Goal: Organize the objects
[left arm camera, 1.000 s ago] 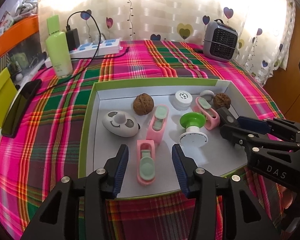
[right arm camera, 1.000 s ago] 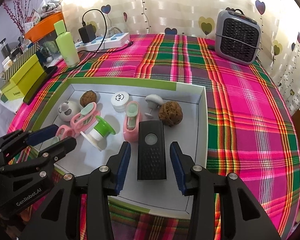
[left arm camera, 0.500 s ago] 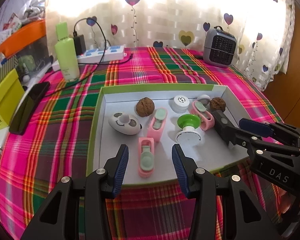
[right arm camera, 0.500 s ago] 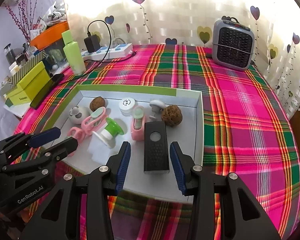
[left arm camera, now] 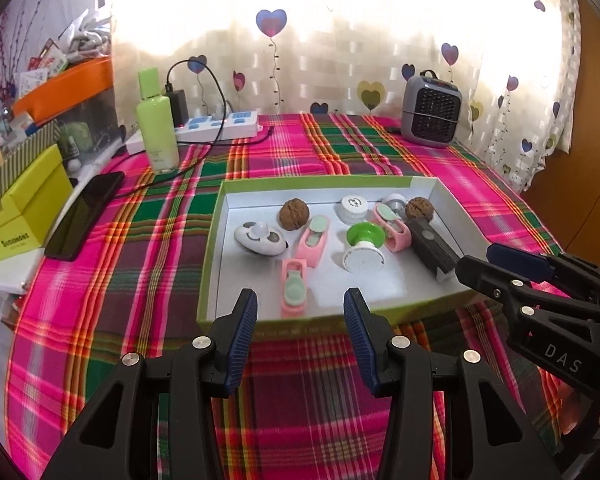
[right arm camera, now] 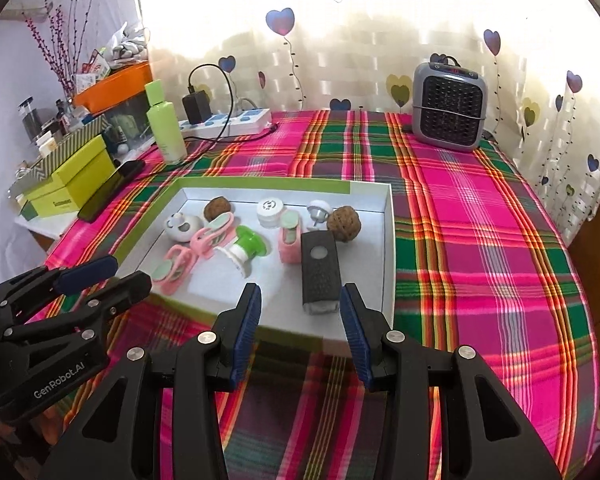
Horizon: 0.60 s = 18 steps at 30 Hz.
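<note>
Both grippers hang over the near edge of the table [left arm camera: 100,240], jaws apart and holding nothing. Ahead of the left gripper [left arm camera: 300,336] a shallow box [left arm camera: 210,248] with a green rim sits on the plaid cloth. In the box lie two walnuts [left arm camera: 294,213], three pink clips [left arm camera: 294,288], a green-topped spool [left arm camera: 363,246], a white cap [left arm camera: 354,208], a white oval toy [left arm camera: 260,238] and a black remote [right arm camera: 319,266]. The right gripper [right arm camera: 300,334] hovers just short of the remote. A green bottle [left arm camera: 157,120], power strip [left arm camera: 220,126] and small heater [right arm camera: 450,108] stand at the back.
</note>
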{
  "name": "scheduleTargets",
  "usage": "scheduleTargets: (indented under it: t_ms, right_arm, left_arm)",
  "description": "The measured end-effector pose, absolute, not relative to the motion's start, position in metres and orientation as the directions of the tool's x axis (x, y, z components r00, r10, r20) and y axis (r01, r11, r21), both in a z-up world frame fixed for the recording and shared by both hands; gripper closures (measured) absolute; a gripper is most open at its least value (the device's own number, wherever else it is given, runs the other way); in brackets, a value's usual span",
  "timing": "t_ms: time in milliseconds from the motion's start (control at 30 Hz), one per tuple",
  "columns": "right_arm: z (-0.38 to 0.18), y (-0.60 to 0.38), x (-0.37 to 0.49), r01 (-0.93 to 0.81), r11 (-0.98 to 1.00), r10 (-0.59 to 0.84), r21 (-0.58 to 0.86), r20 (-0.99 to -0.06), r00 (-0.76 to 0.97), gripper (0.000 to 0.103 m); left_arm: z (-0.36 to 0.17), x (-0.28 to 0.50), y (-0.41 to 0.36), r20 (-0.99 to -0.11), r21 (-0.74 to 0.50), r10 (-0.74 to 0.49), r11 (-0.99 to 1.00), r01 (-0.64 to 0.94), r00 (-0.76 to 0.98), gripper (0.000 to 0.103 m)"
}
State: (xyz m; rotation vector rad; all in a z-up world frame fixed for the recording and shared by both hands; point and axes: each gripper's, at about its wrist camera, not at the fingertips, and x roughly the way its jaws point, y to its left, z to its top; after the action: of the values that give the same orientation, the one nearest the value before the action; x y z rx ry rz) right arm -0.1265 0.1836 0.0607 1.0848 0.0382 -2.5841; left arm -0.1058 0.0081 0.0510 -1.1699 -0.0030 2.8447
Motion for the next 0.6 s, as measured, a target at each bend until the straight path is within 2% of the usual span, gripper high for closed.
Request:
scheduleTargets:
  t_ms: [300, 600]
  right_arm:
    - [0.058, 0.179, -0.101, 0.323, -0.943, -0.291, 0.087, -0.687, -0.665, 0.061]
    - [0.039, 0.175, -0.088, 0.299, -0.953, -0.239, 0.046, -0.722, -0.649, 0.06]
  left_arm:
    - [0.046, -0.083, 0.012, -0.699, -0.019, 0.053, -0.998, -0.055, -0.713, 0.059]
    - [0.027, -0.071, 0.011, -0.725, -0.01, 0.023, -1.0, -0.023, -0.689, 0.059]
